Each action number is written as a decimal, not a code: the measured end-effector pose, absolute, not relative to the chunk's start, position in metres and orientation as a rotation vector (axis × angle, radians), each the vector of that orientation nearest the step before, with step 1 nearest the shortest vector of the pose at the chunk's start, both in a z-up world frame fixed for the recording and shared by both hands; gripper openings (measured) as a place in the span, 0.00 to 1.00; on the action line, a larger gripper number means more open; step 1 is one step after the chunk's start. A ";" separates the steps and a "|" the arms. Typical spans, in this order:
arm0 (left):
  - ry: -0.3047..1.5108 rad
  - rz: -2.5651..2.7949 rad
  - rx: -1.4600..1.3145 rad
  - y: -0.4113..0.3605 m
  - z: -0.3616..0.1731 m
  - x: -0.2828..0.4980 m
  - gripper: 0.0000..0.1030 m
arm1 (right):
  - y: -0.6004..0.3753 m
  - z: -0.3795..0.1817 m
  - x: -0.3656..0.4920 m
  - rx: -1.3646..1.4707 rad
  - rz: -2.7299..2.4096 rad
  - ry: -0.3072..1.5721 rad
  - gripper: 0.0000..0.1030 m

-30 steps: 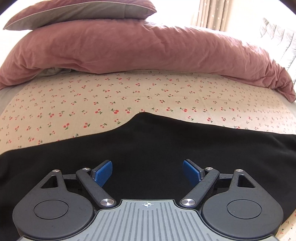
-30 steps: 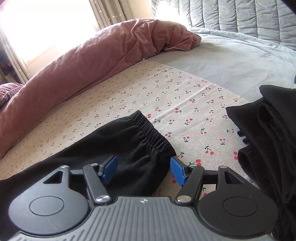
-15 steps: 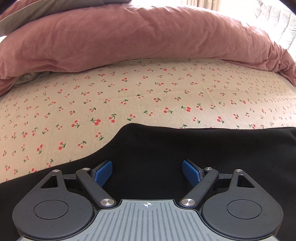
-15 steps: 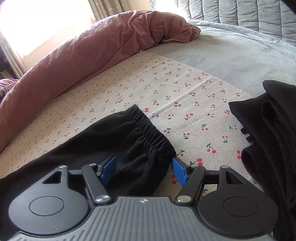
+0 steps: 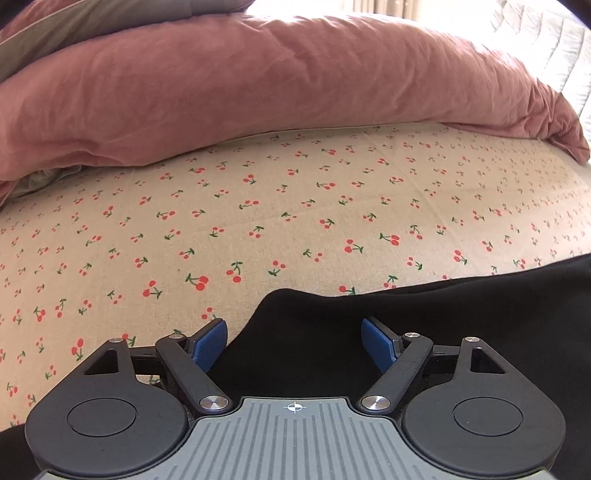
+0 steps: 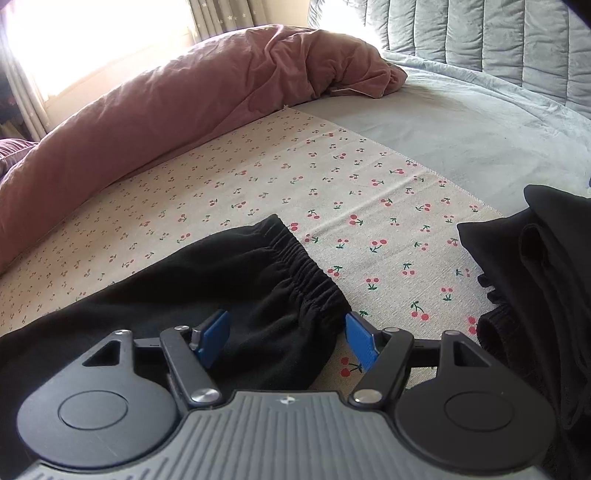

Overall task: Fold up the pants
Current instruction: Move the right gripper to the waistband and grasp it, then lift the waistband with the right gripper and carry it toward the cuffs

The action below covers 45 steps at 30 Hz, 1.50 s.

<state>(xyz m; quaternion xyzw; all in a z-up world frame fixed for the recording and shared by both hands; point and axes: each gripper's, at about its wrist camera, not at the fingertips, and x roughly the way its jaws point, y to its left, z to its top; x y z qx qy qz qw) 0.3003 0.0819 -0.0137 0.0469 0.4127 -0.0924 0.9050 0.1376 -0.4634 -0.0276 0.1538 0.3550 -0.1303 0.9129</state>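
Black pants lie flat on a cherry-print cloth on the bed. My left gripper is open and low over the pants' far edge, where the fabric forms a rounded bump between the blue pads. In the right wrist view the pants end in a gathered elastic waistband. My right gripper is open just behind the waistband's near corner, its left pad over the black fabric and its right pad over the cloth.
A rolled pink duvet lies along the far edge of the cloth, also in the right wrist view. A pile of other black garments sits to the right. Grey sheet and a quilted headboard lie beyond.
My left gripper has moved forward and lower toward the pants' far edge, so cloth now shows under its left pad. My right gripper has crept closer to the waistband corner. Both stay open.
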 end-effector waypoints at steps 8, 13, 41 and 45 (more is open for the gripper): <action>0.788 -0.142 0.165 0.078 -0.007 0.299 0.07 | -0.465 -0.033 0.140 0.313 -0.265 0.749 0.61; 0.750 -0.098 0.174 0.073 -0.009 0.298 0.06 | -0.461 -0.036 0.144 0.248 -0.283 0.766 0.45; 0.690 -0.089 -0.079 0.107 0.024 0.247 0.16 | -0.467 -0.022 0.108 0.456 -0.300 0.700 0.65; 0.688 -0.134 -0.077 0.092 0.034 0.219 0.16 | -0.471 -0.036 0.117 0.462 -0.341 0.774 0.65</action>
